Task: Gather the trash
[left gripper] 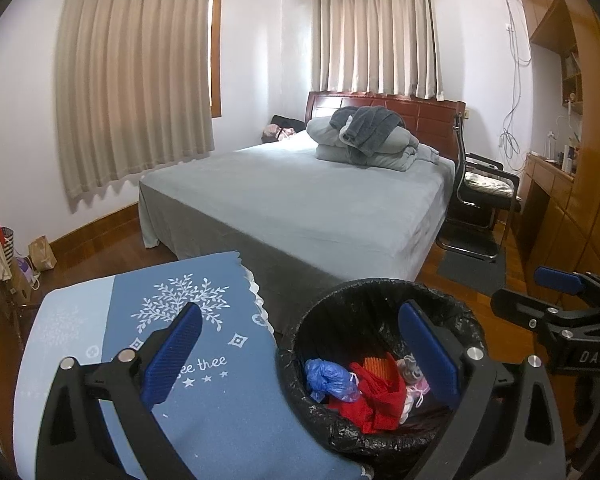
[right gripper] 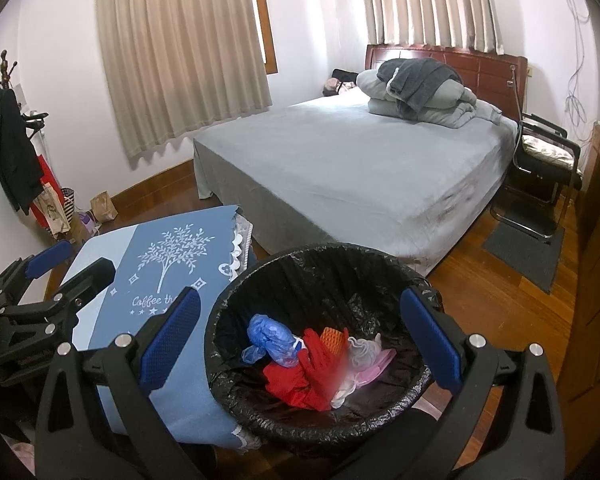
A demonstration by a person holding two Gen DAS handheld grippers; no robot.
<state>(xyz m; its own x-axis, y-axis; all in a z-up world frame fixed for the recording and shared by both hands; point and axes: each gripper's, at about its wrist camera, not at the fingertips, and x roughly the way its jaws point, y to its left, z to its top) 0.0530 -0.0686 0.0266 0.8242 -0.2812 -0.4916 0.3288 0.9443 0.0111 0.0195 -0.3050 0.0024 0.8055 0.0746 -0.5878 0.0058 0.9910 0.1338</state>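
A round bin with a black liner stands on the floor beside a small table. Inside lie a crumpled blue bag, red cloth, an orange piece and pale pink and white scraps. My left gripper is open and empty, above the bin's left edge and the table. My right gripper is open and empty, above the bin. Each gripper shows in the other's view, the right and the left.
A small table with a blue printed cloth stands left of the bin. A grey bed with folded bedding lies behind. A black chair, a wooden cabinet, a coat rack and floor bags surround.
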